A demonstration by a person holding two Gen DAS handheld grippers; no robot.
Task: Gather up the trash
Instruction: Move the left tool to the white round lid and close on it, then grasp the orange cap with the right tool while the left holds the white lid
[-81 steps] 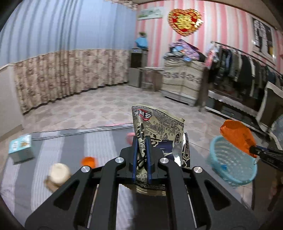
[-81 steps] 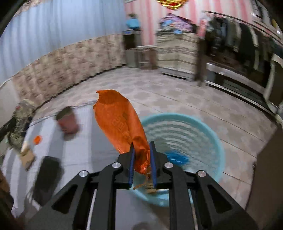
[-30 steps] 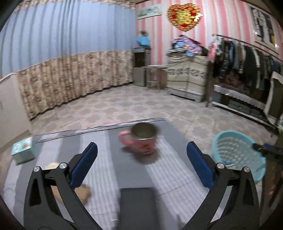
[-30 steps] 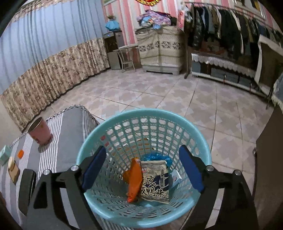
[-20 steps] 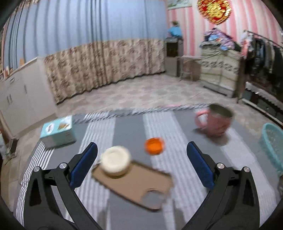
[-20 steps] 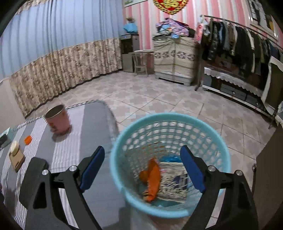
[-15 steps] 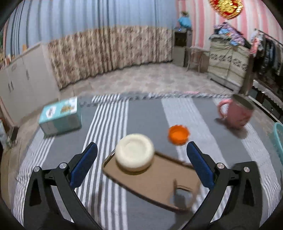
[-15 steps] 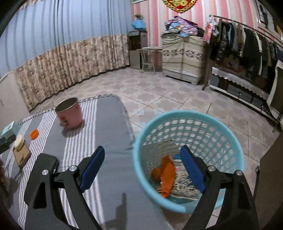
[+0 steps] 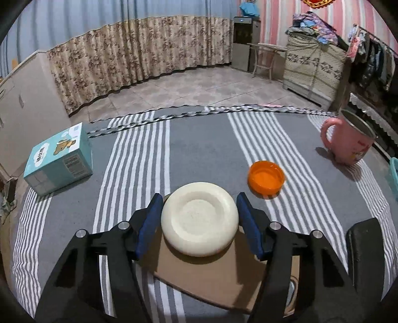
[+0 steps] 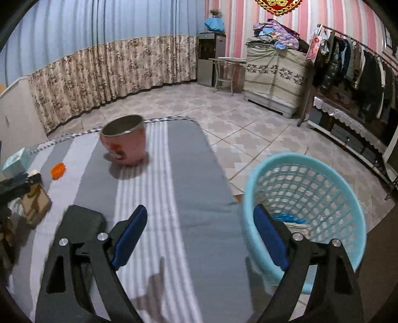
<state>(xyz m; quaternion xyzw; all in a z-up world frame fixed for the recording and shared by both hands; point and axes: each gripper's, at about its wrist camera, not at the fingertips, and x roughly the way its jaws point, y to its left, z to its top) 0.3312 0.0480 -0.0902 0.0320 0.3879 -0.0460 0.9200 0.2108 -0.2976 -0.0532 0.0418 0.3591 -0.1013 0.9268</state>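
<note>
The white disc [image 9: 199,224] sat on a cardboard sheet [image 9: 214,275] on the striped cloth [image 9: 199,139], the left gripper [image 9: 199,223] closing around it, apparently for binning, while the right gripper [image 10: 199,238] hung released, empty, beside the basket [image 10: 330,169].

Around me the far wall [image 9: 74,22] is blue-striped above a floral curtain [image 9: 139,52], and pink-striped [image 10: 238,22] to the right. The floor [image 10: 248,129] is pale patterned tile. At far right I see a cloth-draped cabinet [image 10: 276,74] heaped with clothes, and a rack of dark garments [image 10: 358,69].
</note>
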